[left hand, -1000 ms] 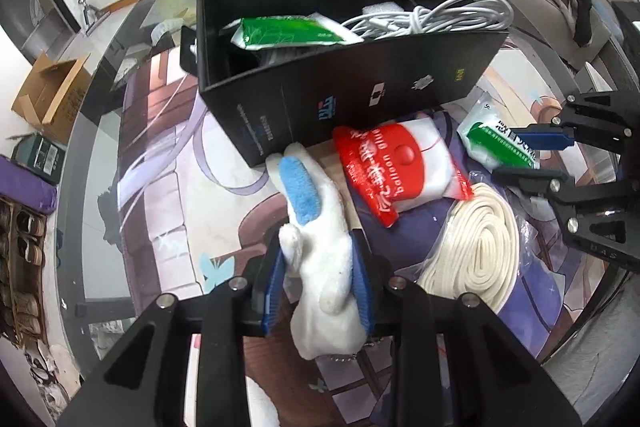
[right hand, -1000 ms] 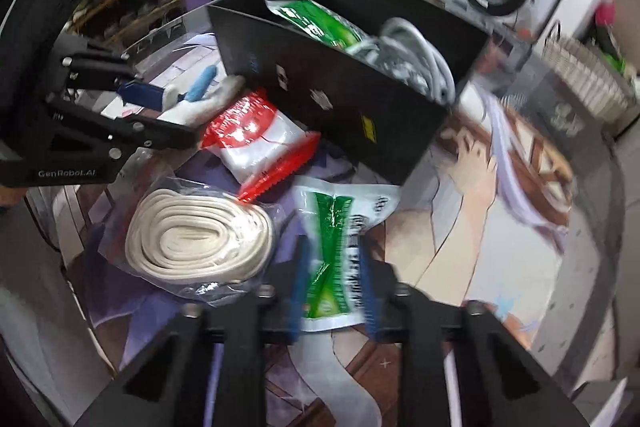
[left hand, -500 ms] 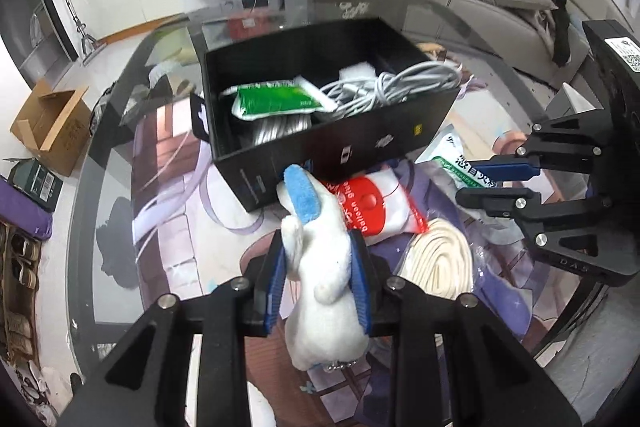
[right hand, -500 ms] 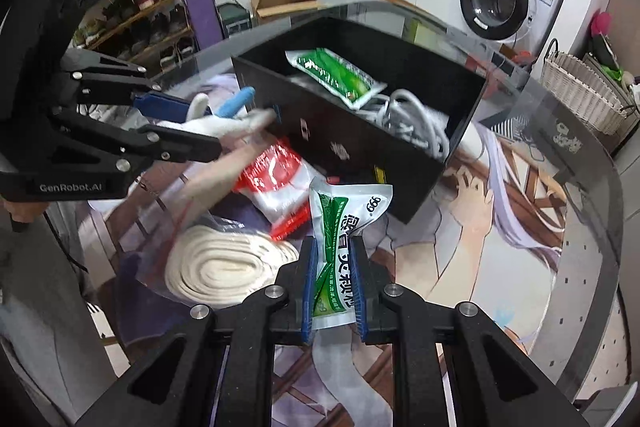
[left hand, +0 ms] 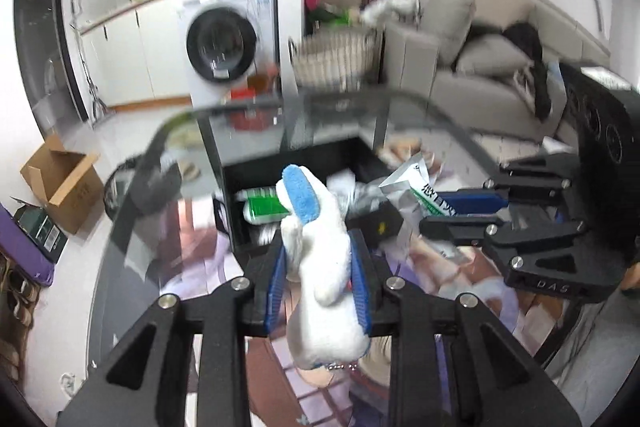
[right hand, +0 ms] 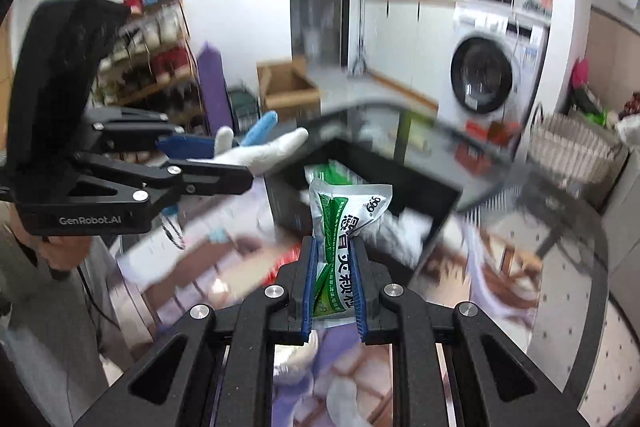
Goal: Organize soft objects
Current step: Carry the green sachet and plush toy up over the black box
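My left gripper [left hand: 319, 251] is shut on a white plush toy with a blue ear [left hand: 320, 247], held up above the table. My right gripper [right hand: 334, 245] is shut on a green and white sachet [right hand: 340, 223], also lifted off the table. Beyond both lies the open black box [left hand: 256, 179], which holds another green sachet [left hand: 264, 205] and white cables. In the left wrist view the right gripper [left hand: 428, 213] shows at the right with its sachet [left hand: 420, 183]. In the right wrist view the left gripper [right hand: 244, 157] shows at the left with the plush toy [right hand: 260, 151]. The box [right hand: 416, 191] lies ahead.
The glass table [left hand: 152, 227] has a printed mat on it. A red and white packet [right hand: 280, 267] lies blurred below the sachet. A washing machine [left hand: 224, 47], a wicker basket [left hand: 336, 55], a sofa [left hand: 472, 67] and a cardboard box [left hand: 60, 183] stand around.
Both grippers have risen with their loads and tilted upward, so the view has swung from the table top toward the room. The plush toy and the sachet have left the mat.
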Available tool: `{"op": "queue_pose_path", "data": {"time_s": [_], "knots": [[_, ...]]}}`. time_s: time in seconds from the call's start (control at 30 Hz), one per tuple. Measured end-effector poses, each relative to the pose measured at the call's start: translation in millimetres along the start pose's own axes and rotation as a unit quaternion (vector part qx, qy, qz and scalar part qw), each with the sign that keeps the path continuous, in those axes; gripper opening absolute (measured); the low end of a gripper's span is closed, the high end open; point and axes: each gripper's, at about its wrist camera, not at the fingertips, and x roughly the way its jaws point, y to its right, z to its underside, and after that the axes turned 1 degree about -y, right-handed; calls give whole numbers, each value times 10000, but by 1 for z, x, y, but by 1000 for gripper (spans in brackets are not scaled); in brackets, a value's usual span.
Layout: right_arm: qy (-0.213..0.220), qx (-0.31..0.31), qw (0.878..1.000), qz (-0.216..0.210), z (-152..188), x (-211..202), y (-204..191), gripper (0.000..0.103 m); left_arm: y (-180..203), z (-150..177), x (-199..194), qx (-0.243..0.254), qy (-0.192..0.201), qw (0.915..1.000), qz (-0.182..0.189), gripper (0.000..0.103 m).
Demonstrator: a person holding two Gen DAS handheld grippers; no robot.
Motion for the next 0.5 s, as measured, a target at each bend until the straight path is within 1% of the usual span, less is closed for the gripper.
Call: {"op": "queue_pose_path", "data": {"time_s": [0.07,0.13,0.2,0.3,0.33,0.37,0.5], "knots": [[450,-54,9990,4,-4,-15,-5,16,-3,-4,-13,-85,319,9995,16,27],[853,-52,9963,134,-8,-29,-7,16,-4,-5,-22,-96,576,9983,-55,27],[1236,24,9923,62,-9,-42,-7,16,-5,-6,-31,-93,863,9962,-88,27],[1761,-85,9843,-33,-8,-60,-11,16,-5,-4,-49,-41,1367,9904,-186,27],[1931,-136,9811,-39,-8,-66,-14,16,-3,-3,-56,33,1582,9869,-304,28],[2058,-174,9784,-74,-8,-71,-16,16,-2,-1,-62,92,1748,9837,-410,28],[2360,-217,9715,-34,-9,-84,-23,16,1,3,-78,237,2197,9743,-449,28]]}}
